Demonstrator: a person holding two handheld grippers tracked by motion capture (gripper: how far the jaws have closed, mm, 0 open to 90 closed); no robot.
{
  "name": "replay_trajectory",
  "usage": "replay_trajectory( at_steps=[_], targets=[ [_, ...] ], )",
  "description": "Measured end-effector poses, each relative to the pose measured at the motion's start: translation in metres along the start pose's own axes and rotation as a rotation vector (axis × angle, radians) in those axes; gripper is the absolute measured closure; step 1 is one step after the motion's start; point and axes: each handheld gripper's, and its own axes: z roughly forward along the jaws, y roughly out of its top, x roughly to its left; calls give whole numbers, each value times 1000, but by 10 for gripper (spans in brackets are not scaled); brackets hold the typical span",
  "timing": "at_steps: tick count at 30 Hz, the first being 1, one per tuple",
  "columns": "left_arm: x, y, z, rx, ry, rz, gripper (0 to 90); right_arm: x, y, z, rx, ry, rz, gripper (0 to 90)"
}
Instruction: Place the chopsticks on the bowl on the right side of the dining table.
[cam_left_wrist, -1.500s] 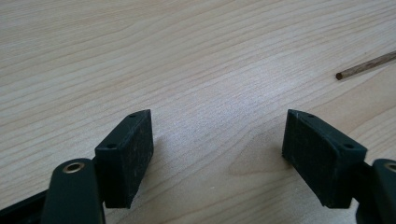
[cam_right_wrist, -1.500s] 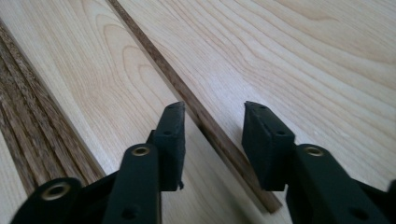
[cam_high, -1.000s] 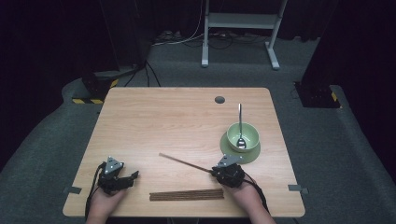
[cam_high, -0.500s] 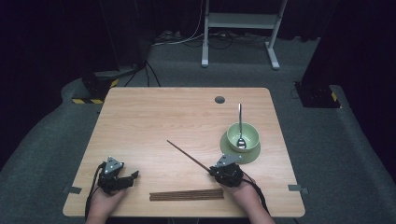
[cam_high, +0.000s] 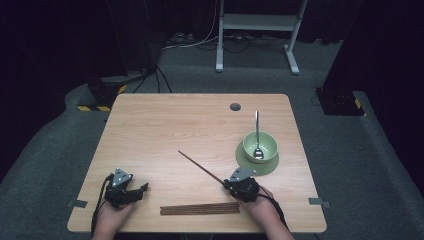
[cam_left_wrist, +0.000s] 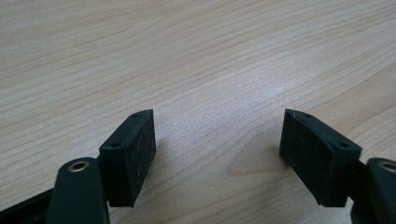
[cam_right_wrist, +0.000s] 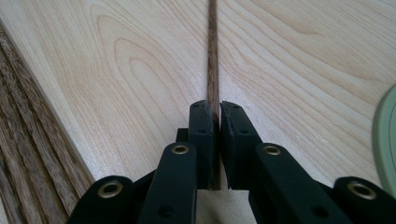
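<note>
R gripper (cam_high: 231, 183) is pinching one chopstick (cam_high: 200, 168) w/ jaws closed, stick angling up-left over table (cam_high: 165, 125). L gripper (cam_high: 141, 189) is resting near front-left edge, jaws wide open, holding nothing.

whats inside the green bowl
A metal spoon sits in the green bowl, scoop end at the bottom, handle leaning over the far rim. The bowl floor under the scoop is covered. Nothing else shows inside.

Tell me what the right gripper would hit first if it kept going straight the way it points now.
Probably nothing: the right gripper, shut on one chopstick, points up-left over bare table. That line looks free to the far edge, passing left of the green bowl.
</note>
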Motion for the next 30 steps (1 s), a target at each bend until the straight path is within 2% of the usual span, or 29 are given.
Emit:
replay_trajectory(
  at_steps=[2,7,13,15,25,28,30],
  targets=[
    [0,0,0,-1,-5,-8,271,0,2,-1,16,-9,7,842],
    [1,0,0,-1,-8,-9,274,-4,6,-11,-36,22,62,842],
    [0,0,0,-1,-2,-3,279,-8,7,-20,-82,30,73,842],
    [1,0,0,-3,-9,-12,282,-8,8,-23,-95,23,68,842],
    [0,0,0,-4,3,0,285,-4,13,-34,-142,-10,45,842],
    [1,0,0,-3,-6,-12,287,-5,14,-37,-154,0,49,842],
    [1,0,0,-4,-4,-10,288,-5,14,-39,-155,-11,43,842]
  ],
)
